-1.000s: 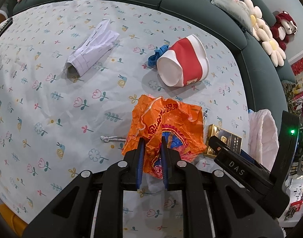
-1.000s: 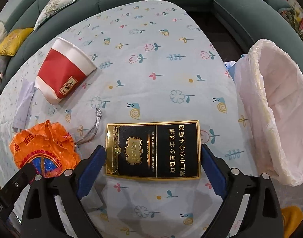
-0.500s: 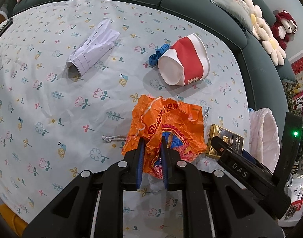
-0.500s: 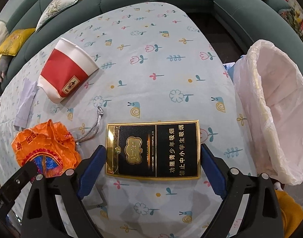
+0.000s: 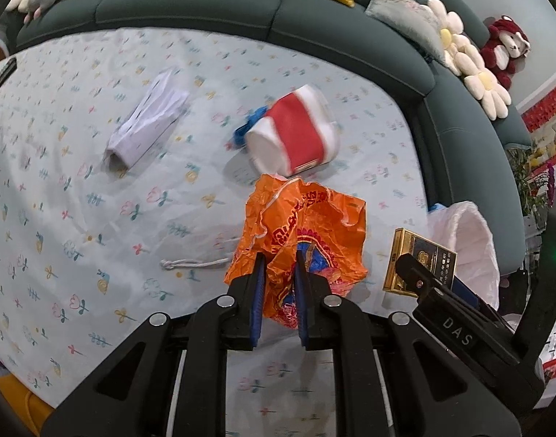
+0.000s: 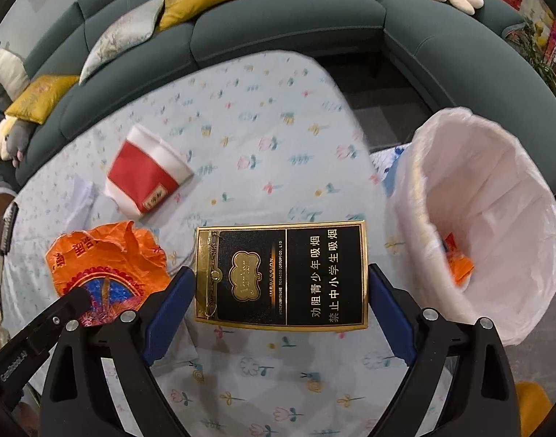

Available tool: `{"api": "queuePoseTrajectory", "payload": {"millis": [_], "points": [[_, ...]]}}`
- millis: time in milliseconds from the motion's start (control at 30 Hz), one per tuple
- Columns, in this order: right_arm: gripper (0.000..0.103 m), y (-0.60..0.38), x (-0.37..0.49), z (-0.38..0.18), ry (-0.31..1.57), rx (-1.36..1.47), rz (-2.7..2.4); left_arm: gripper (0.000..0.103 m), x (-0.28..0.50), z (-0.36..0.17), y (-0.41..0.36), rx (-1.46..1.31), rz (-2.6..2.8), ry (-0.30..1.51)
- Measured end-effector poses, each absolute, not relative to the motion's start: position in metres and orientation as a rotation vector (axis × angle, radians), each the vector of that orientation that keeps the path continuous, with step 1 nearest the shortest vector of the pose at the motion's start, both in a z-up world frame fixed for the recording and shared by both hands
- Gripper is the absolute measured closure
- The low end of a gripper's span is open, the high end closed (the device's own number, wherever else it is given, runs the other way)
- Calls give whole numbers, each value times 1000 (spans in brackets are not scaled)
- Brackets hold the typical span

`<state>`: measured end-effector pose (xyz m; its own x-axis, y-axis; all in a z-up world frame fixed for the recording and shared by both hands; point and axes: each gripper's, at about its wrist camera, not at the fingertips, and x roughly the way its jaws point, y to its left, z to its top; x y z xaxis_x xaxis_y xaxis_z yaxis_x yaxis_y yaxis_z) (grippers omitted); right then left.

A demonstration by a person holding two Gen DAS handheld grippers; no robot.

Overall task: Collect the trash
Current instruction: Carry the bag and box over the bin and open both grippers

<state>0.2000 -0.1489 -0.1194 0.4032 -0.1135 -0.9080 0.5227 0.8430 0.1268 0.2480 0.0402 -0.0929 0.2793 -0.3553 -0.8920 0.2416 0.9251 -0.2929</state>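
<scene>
Both claws are gripping and lifting: our left claw (image 5: 280, 273) is pinching the orange bag (image 5: 303, 233) between its blue pads, and our right claw (image 6: 281, 291) is clamping the black-and-gold box (image 6: 281, 273) by its short ends. Compared with a second ago, the flowered tablecloth (image 6: 241, 138) is looking smaller and blurred under both loads, and the box's shadow is showing below it, so we are judging that both pieces are now clear of the table and rising. That means two pickups are done and only the carry to the bin is remaining.

In the right wrist view the white-lined bin (image 6: 489, 196) is standing at the right of the frame, just beside the box, with its mouth open and an orange scrap (image 6: 460, 266) already lying inside. Nothing is blocking the box's way to it. The bag, at lower left of that frame, is hanging farther off, so we are expecting the right claw itself to be in its way.

Farther up the left wrist view, a string (image 5: 194, 264) is lying left of the bag, then the tipped red-and-white cup (image 5: 296, 134) with a blue scrap (image 5: 250, 123) touching it, then a folded paper (image 5: 147, 123) at upper left. Those are still waiting. Beyond them the green sofa (image 5: 205, 3) is curving round the table.
</scene>
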Motion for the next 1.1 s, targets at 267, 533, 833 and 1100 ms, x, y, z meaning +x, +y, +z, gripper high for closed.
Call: {"api": "queuePoseTrajectory", "payload": {"millis": [267, 533, 833, 1100], "points": [[14, -196, 174, -87, 1003, 440, -441, 89, 233, -61, -18, -70, -486, 1178], [14, -273, 136, -73, 968, 450, -535, 89, 205, -47, -116, -30, -616, 1175], [14, -337, 101, -87, 983, 449, -595, 89, 172, -68, -200, 47, -685, 1223], [14, -372, 82, -104, 987, 492, -621, 86, 151, -87, -240, 119, -712, 1243]]}}
